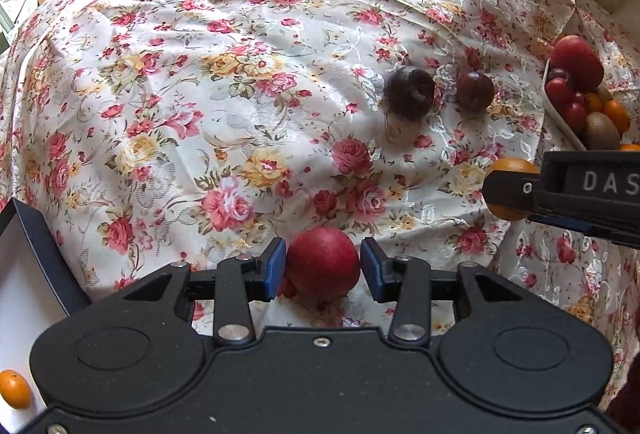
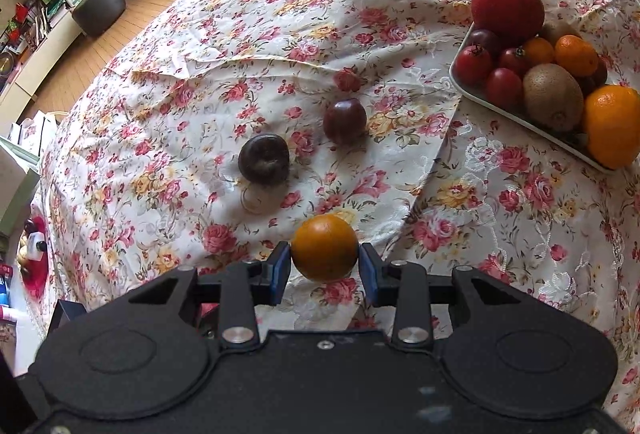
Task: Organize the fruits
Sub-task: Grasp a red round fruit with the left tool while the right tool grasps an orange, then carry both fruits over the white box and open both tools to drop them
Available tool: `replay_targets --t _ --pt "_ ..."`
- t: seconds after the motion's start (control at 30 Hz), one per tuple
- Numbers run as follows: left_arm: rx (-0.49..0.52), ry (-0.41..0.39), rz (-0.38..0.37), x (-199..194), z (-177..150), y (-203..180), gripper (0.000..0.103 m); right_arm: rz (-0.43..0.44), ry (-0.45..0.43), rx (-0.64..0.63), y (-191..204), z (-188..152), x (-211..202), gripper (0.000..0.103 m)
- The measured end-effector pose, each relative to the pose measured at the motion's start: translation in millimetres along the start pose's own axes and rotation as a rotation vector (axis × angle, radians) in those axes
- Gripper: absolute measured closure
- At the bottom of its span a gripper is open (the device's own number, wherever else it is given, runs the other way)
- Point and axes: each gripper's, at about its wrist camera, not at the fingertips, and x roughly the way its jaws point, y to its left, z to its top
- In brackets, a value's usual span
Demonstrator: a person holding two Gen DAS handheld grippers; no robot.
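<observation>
Left fingers (image 1: pixel 281 266) apart, red fruit (image 1: pixel 322 263) loose between them on the surface (image 1: pixel 160 94); right fingers (image 2: pixel 282 270) clamped on orange (image 2: pixel 324 247) — round, smooth, likely bruisable; grip mid-width, gently.

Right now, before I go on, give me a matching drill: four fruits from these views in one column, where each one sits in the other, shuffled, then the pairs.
1. red fruit
2. small orange
3. kiwi
4. two dark plums

A. in the white tray
B. between the open left gripper fingers
C. clamped in the right gripper
D. loose on the floral cloth

Pairs: 1-B, 2-C, 3-A, 4-D
</observation>
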Motion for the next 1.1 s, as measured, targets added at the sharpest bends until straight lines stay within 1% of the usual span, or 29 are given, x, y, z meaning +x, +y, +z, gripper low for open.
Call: replay_targets --t 0.13,0.27,0.33,0.43,0.5,0.6,0.77,0.9,0.97,1.1 --pt "-0.004 0.056 -0.013 12 2 1 0.051 0.007 -0.004 -0.011 2 -1 -2 0.065" --pt "-0.019 0.053 -0.050 7 2 7 0.053 0.015 -0.011 -0.023 2 -2 -5 0.065" --pt "-0.034 0.042 -0.054 -2 3 13 0.053 0.018 -0.015 -0.031 3 -3 -7 0.065" --pt "-0.045 0.003 -0.044 -24 1 24 0.053 0.034 -0.019 -0.044 6 -5 -12 0.065" --pt "-0.064 -0.016 -0.051 -42 -1 36 0.053 0.039 -0.022 -0.062 9 -8 -16 0.065" --pt "-0.086 -0.041 -0.035 -68 -8 55 0.053 0.048 -0.030 -0.095 17 -17 -25 0.065" --pt "-0.128 -0.084 0.010 -107 -33 92 0.053 0.080 -0.032 -0.162 35 -39 -39 0.065" --pt "-0.177 -0.095 0.050 -127 -61 124 0.053 0.110 -0.029 -0.225 56 -64 -50 0.065" --pt "-0.218 -0.088 0.067 -133 -78 141 0.053 0.130 -0.014 -0.251 67 -78 -52 0.065" --pt "-0.304 -0.081 0.078 -138 -110 173 0.053 0.178 0.044 -0.299 91 -112 -52 0.065"
